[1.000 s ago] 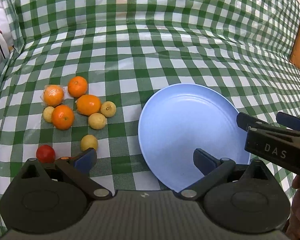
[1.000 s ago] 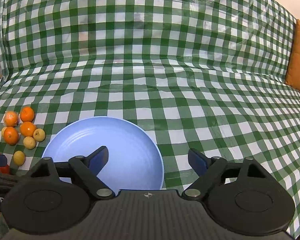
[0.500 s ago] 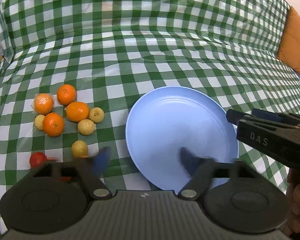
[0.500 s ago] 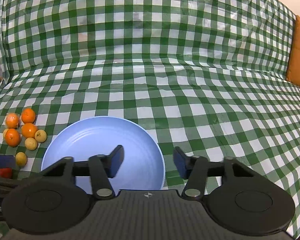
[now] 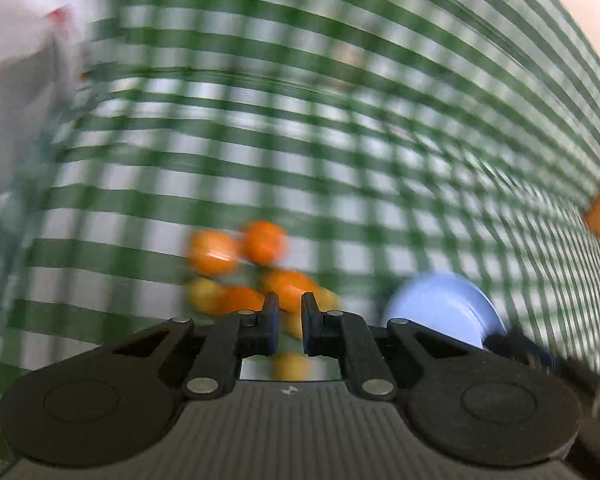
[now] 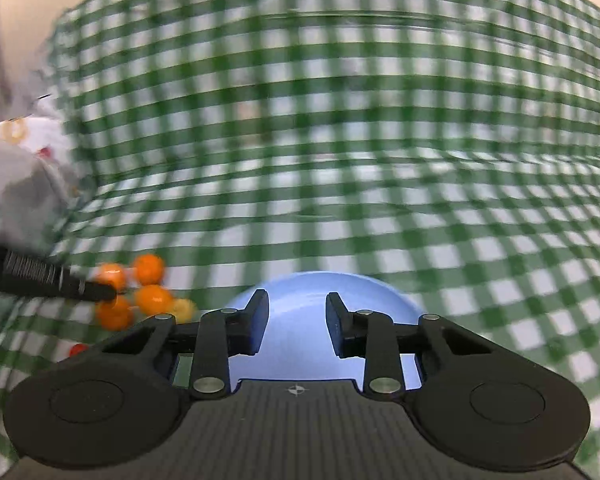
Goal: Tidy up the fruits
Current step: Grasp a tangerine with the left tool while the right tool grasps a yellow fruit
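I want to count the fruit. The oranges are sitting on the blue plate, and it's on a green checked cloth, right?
Not quite. The oranges sit on the cloth beside the plate, not on it. The right wrist view shows the plate bare where it can be seen. The cloth is green checked, as you said.
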`<state>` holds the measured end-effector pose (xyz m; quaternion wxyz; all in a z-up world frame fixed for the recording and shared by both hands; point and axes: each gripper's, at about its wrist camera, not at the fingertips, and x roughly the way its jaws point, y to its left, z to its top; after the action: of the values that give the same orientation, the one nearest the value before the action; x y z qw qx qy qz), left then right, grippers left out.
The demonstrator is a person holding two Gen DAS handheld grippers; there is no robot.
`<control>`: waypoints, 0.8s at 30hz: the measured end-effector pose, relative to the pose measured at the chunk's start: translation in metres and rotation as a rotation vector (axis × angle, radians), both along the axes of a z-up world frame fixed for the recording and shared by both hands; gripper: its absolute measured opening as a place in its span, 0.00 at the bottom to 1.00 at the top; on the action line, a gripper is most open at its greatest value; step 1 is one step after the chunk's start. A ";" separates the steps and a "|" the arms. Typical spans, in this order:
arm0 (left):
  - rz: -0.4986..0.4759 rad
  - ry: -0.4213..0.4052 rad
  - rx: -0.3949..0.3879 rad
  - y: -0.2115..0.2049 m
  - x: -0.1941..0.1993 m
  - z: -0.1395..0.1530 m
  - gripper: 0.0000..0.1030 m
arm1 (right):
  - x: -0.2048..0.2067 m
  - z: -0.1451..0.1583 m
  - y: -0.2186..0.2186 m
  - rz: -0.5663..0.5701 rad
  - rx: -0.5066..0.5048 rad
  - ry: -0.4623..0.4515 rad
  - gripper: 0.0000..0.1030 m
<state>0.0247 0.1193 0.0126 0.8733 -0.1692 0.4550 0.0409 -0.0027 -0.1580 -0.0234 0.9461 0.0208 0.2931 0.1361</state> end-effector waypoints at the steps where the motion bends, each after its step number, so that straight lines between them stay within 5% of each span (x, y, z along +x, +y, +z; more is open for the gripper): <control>1: 0.043 0.011 -0.012 0.016 0.001 -0.002 0.11 | 0.000 -0.001 0.006 0.019 0.008 0.001 0.32; 6: 0.133 0.061 -0.059 0.051 0.005 -0.009 0.11 | 0.001 -0.014 0.044 0.149 0.020 0.000 0.32; 13: 0.106 0.120 -0.136 0.040 0.006 -0.024 0.15 | 0.005 -0.031 0.091 0.267 0.000 0.067 0.32; 18: 0.105 0.147 -0.193 0.038 0.013 -0.038 0.46 | 0.015 -0.047 0.112 0.296 -0.027 0.138 0.33; 24: 0.131 0.176 -0.235 0.037 0.025 -0.052 0.48 | 0.021 -0.056 0.121 0.309 -0.052 0.178 0.38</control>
<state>0.0498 0.1568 -0.0390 0.7997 -0.2955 0.5193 0.0591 0.0180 -0.0369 -0.0796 0.8845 -0.0372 0.3788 0.2697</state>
